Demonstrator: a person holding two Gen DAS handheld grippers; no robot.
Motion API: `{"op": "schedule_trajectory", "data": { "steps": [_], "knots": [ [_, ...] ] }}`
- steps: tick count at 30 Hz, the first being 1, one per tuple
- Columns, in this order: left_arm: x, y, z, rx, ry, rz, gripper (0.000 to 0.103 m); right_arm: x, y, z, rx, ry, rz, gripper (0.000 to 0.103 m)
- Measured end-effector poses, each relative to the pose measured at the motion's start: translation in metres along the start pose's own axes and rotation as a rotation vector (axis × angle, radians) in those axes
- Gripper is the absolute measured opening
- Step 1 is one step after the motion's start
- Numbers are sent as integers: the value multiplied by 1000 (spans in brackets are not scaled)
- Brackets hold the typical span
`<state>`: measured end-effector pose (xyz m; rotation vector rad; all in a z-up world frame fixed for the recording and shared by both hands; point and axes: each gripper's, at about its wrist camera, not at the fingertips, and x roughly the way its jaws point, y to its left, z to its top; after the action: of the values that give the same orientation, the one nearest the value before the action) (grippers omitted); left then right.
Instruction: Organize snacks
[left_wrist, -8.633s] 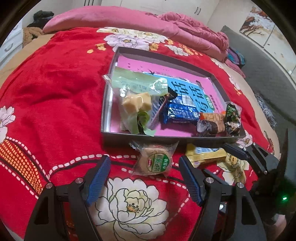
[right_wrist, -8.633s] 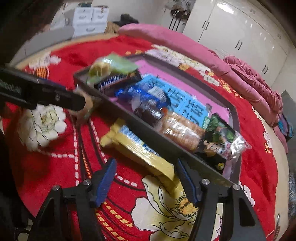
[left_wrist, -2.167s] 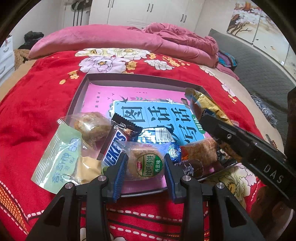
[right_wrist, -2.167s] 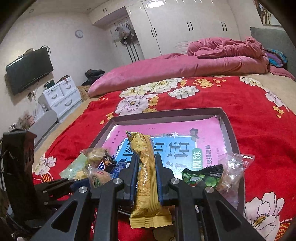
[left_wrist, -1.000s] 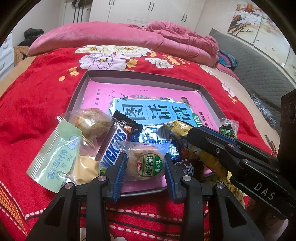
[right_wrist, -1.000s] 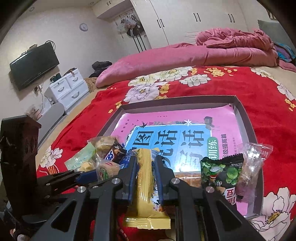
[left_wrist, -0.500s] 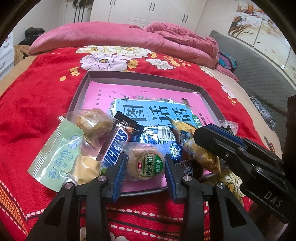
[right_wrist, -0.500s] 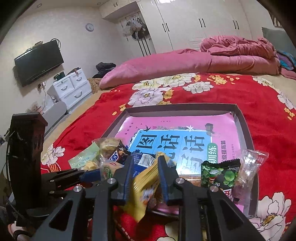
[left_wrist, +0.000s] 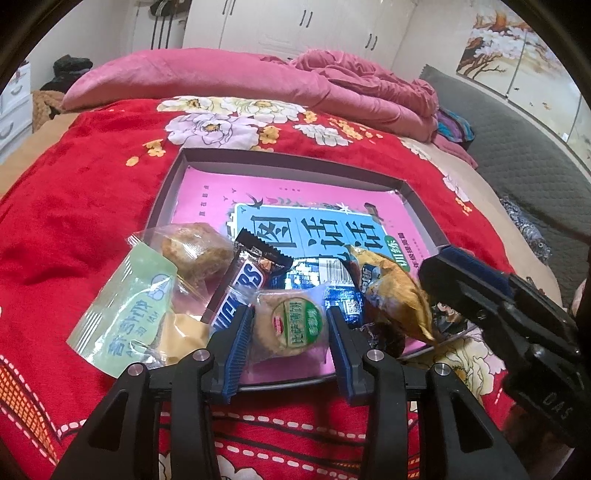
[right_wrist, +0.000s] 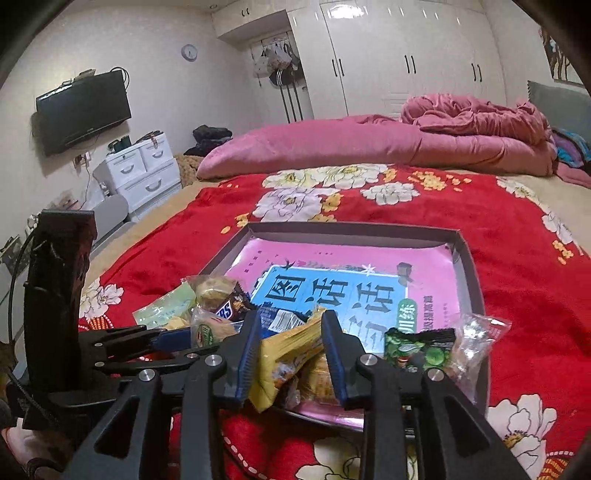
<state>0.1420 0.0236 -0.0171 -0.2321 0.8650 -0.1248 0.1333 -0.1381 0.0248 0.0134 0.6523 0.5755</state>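
- Grey shallow box (left_wrist: 168, 181) on red floral blanket (left_wrist: 74, 184); pink-and-blue booklet (left_wrist: 306, 225) lining its floor.
- Left gripper (left_wrist: 290, 334): blue pads clamped on round pastry packet (left_wrist: 291, 325), at box's near edge.
- Right gripper (right_wrist: 290, 354): jaws just parted; yellow snack packet (right_wrist: 284, 354) loose between them, resting on other snacks in box.
- Snickers bar (left_wrist: 236, 295), green pouch (left_wrist: 125, 317) alongside.

Snacks (left_wrist: 288, 325) crowd the tray's (left_wrist: 288, 162) near edge
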Motion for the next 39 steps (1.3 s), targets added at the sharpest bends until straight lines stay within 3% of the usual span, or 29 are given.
{"op": "schedule_trajectory", "data": {
  "steps": [3, 16, 21, 28, 32, 39],
  "knots": [
    [-2, -2, 0, 8, -3, -4, 46, -9, -1, 3, -2, -42, -12, 49],
    [-19, -5, 1, 28, -67, -3, 62, -27, -11, 2, 10, -83, -101, 61],
    [-31, -6, 2, 27, -114, -3, 72, -34, -15, 1, 25, -96, -140, 67],
    [-57, -9, -4, 42, -178, 31, 77, -47, -17, -5, 39, -101, -204, 73],
    [-65, -11, -12, 34, -154, 26, 78, -57, -21, -11, 79, -87, -233, 76],
    [-68, -17, -40, 26, -41, 23, 78, -69, -19, -34, 123, -16, -257, 81]
  ]
}}
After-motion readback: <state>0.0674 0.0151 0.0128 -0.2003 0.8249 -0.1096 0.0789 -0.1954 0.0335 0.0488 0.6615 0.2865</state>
